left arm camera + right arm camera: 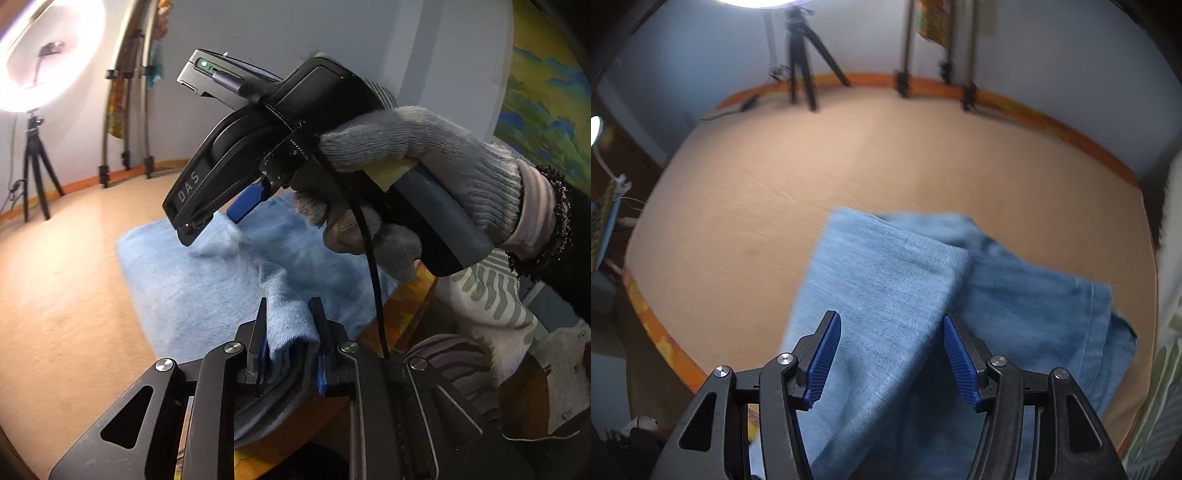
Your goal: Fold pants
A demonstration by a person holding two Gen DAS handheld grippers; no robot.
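Pale blue-grey walls, a ring light (44, 55) on a black tripod (35, 173) in the far corner, and a wide peach-coloured table (849, 166) with an orange patterned edge fill the bkgd. The pants (886, 295), light blue and soft-looking, lie partly folded on the near side of that table, one folded layer lapped over the rest. The left gripper (288, 332) is clamped on a bunched-up fold of the pants, fabric squeezed between its blue pads and rising from the cloth below. The right gripper (892, 354) points steeply down over the pants w/ its jaws spread apart; its ribbed blue pads sit either side of the top layer, not pressing it. In the left wrist view the right gripper's black body reads "DAS" in white letters, a green LED glows on the unit mounted on top, and a hand (424, 184) in a grey knit glove wraps the handle. Motion blur softens the cloth, so the exact fold lines are prob. not all readable.
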